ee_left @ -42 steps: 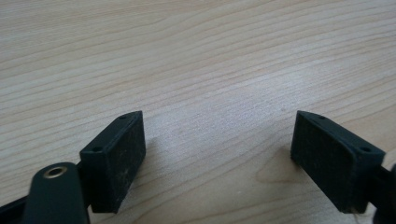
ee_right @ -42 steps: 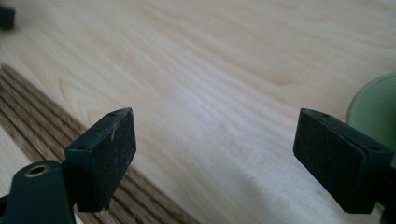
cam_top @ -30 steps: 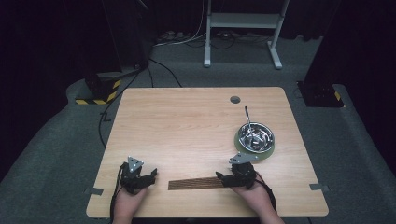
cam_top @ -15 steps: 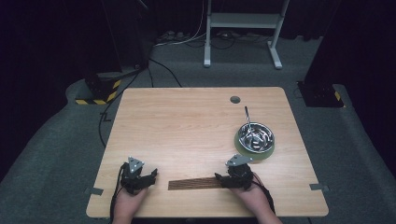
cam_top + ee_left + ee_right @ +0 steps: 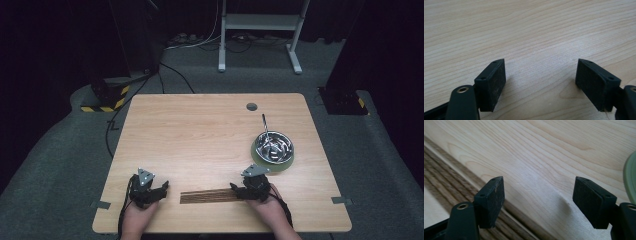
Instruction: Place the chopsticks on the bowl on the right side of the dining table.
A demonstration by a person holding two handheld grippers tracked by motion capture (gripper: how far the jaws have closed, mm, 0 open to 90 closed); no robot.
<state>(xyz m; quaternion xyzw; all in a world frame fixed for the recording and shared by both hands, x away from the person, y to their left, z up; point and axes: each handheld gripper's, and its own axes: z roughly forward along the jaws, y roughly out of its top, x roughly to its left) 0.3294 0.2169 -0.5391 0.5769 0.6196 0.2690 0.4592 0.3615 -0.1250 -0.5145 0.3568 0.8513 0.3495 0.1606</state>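
Observation:
A bundle of dark wooden sticks [image 5: 207, 196] lies flat near the table's front edge, between my two grippers. My right gripper [image 5: 239, 189] rests at the bundle's right end and is open. Its jaws have just been closing a little. In the right gripper view [image 5: 539, 200] only bare tabletop lies between the pads, and the sticks [image 5: 439, 177] run past under the left jaw. My left gripper [image 5: 162, 187] rests on the table to the left of the bundle, a small gap away. It is open [image 5: 540, 80] over bare wood.
A metal bowl [image 5: 273, 145] with metal utensils stands on a green plate [image 5: 260, 159] at the right, just beyond my right gripper. One handle [image 5: 264, 122] sticks out toward the back. The plate's rim [image 5: 631, 177] is close on the right. A cable hole [image 5: 251, 106] is near the far edge.

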